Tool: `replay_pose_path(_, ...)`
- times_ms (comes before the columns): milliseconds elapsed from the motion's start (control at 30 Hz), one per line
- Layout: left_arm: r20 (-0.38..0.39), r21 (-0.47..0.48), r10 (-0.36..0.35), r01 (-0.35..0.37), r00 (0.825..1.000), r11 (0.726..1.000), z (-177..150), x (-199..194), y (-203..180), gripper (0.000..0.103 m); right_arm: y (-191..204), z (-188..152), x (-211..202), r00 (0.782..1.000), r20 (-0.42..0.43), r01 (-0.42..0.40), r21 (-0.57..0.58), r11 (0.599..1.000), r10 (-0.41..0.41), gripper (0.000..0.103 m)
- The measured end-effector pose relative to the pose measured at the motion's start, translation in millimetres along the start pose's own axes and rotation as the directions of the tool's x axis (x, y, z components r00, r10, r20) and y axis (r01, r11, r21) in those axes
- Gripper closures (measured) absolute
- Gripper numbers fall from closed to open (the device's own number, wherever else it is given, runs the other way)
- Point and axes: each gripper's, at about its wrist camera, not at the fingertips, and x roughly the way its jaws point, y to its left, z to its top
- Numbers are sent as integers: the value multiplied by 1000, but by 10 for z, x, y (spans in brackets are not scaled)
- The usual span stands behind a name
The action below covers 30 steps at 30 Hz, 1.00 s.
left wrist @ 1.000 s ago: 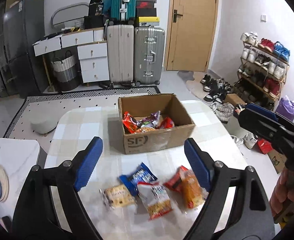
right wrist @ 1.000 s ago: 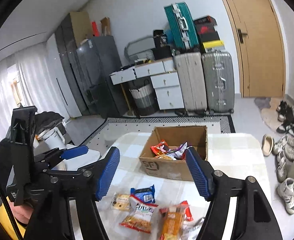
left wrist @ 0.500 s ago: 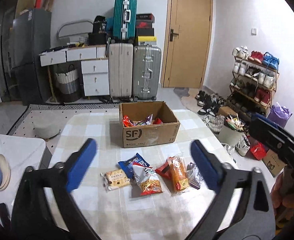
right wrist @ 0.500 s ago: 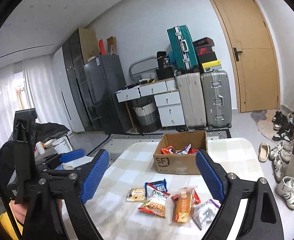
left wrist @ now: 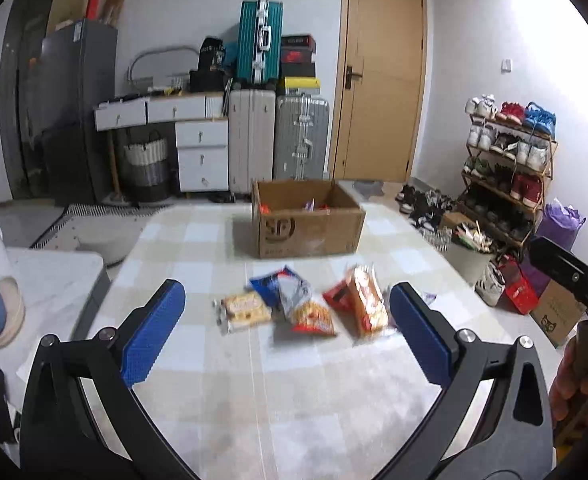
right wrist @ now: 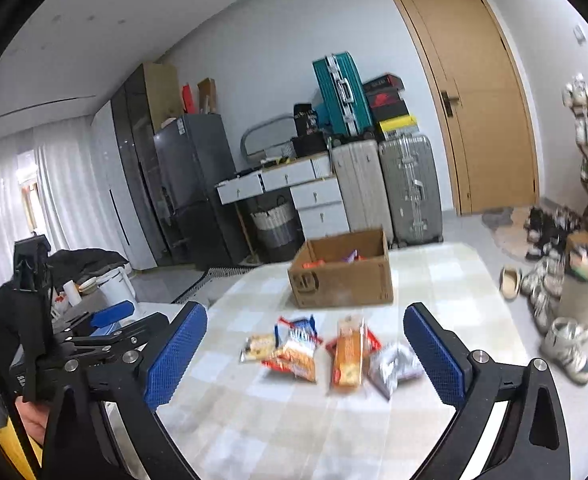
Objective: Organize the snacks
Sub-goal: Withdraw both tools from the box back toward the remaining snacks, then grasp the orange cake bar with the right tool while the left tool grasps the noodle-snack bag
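Both hand-held grippers have been drawn back and raised, so the snacks and box are seen farther off than a second ago. Nothing is held: the left hand-held gripper (left wrist: 286,332) is spread wide and empty, and the right hand-held gripper (right wrist: 305,356) likewise. Just ahead of the blue pads, a loose cluster of snack packets (left wrist: 305,304) is left lying on the checked desk (left wrist: 294,400). Beyond them, the cardboard box (left wrist: 307,224) is seen, with several packets already inside. A fresh approach is judged necessary, since about half the sorting appears undone.
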Motion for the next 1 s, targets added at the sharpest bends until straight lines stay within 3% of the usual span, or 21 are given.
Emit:
replay_pose_path(167, -64, -15, -19, 19, 998, 1000, -199, 380, 49, 1, -209, -298, 131, 997, -65, 31, 55, 998, -27, 2)
replay_pose_path(333, -101, -14, -25, 24, 995, 1000, -219, 835, 37, 1, -420, -352, 416, 993, -119, 36, 108, 994, -23, 2)
replay_pose_path(833, -238, -48, -17, 5, 971, 999, -312, 2208, 139, 1, -616, -399, 1347, 975, -222, 35, 79, 996, -16, 2)
replay_pose_path(1000, -260, -50, -3, -10, 966, 999, -284, 2478, 155, 1, -608, -336, 1713, 965, -262, 24, 56, 998, -9, 2)
